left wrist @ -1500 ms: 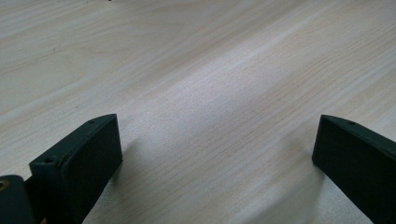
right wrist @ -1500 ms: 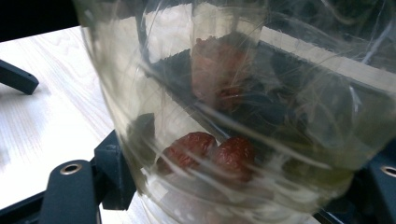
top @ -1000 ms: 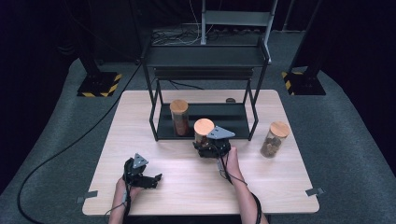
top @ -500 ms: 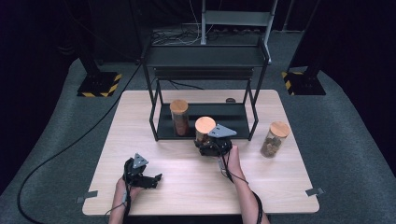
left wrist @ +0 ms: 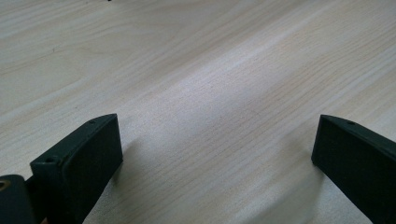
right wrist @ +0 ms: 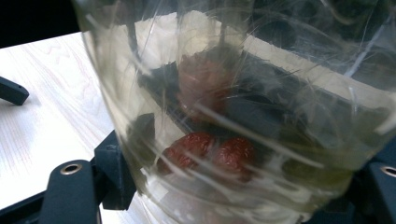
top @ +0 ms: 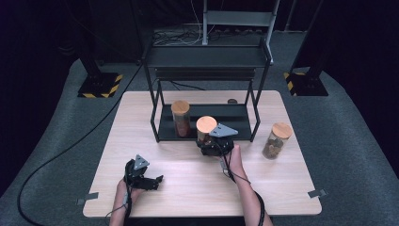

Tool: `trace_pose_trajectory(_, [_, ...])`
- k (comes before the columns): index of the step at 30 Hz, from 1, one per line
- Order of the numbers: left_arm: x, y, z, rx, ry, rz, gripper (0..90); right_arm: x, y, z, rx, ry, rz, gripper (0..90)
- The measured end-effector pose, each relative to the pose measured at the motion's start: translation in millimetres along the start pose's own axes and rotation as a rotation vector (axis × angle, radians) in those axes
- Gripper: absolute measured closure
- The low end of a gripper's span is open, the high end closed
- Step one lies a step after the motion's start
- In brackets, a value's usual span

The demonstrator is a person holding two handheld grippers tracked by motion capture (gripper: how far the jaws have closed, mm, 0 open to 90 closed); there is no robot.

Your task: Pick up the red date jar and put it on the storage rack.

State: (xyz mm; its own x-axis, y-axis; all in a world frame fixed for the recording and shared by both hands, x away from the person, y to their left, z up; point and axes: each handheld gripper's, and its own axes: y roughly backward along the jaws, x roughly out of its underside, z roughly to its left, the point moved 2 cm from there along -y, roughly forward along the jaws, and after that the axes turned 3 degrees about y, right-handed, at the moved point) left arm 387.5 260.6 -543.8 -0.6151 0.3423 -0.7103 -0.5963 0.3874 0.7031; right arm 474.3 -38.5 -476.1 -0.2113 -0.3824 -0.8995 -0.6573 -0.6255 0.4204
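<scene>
Wooden table (top: 155, 117), dark floor around | right gripper (top: 212, 145) pinching jar (top: 205, 129) of red fruit, at front edge of black rack (top: 207, 56) | left gripper (top: 149, 181) spread, empty, well left of rack | advice: keep jar upright, clear the shelf lip.

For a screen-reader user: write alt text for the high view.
The right gripper is shut on a clear jar with a wooden lid at the front edge of a black metal rack on a pale wooden table. A second jar stands on the rack's lower shelf, a third on the table to its right. The left gripper rests open near the table's front.
</scene>
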Motion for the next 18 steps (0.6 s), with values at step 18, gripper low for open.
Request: trace_pose_trajectory(18, [0.0,0.0,0.0,0.000,0.000,0.000,1.0,-6.9,1.0,-6.6,0.014,-0.001,-0.004,24.1])
